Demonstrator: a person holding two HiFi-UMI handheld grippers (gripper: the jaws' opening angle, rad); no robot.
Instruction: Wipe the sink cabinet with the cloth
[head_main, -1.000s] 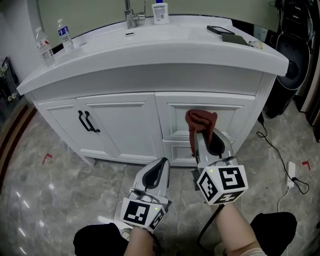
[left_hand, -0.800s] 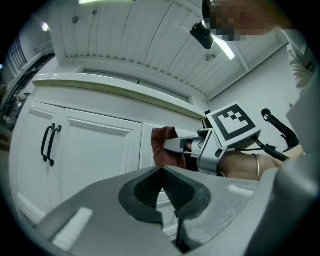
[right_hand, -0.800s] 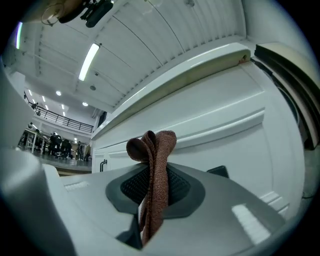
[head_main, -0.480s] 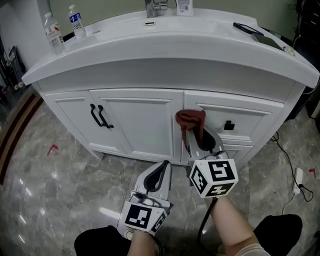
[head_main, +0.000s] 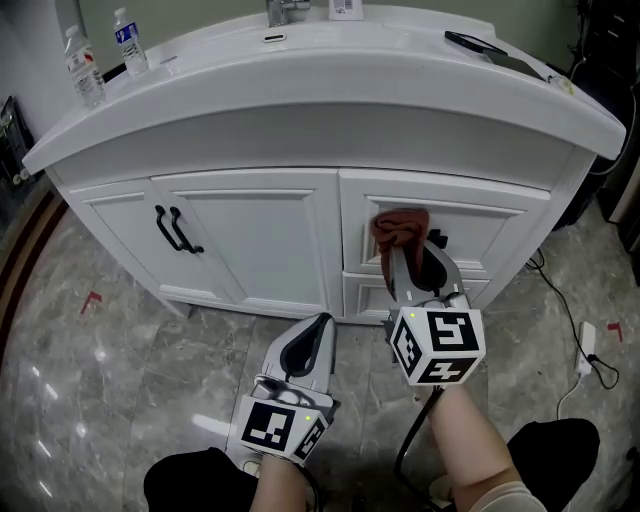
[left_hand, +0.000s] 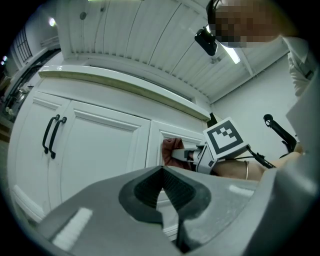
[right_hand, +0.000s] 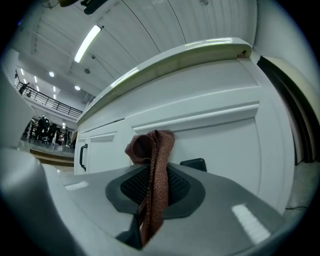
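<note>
1. Gripping one reddish-brown cloth (head_main: 400, 228), the right gripper (head_main: 410, 262) clamps it at the sink cabinet's (head_main: 250, 240) upper drawer front (head_main: 480, 225), toward 3 o'clock.
2. One left gripper (head_main: 318, 325), 6 o'clock: jaws closed together, empty.
3. Two water bottles (head_main: 83, 66) (head_main: 130, 44) at 10 o'clock; two black door handles (head_main: 172, 232) at 9.

I have the cloth (head_main: 401, 228) clamped in my right gripper (head_main: 406, 258) — a rust-red knitted rag, bunched at the top, its tail hanging folded between the jaws. The bunched end sits at the sink cabinet's (head_main: 250, 240) top drawer front, just left of the black handle; I can't tell if they touch. The sink cabinet is white and panelled, its doors closed.
</note>
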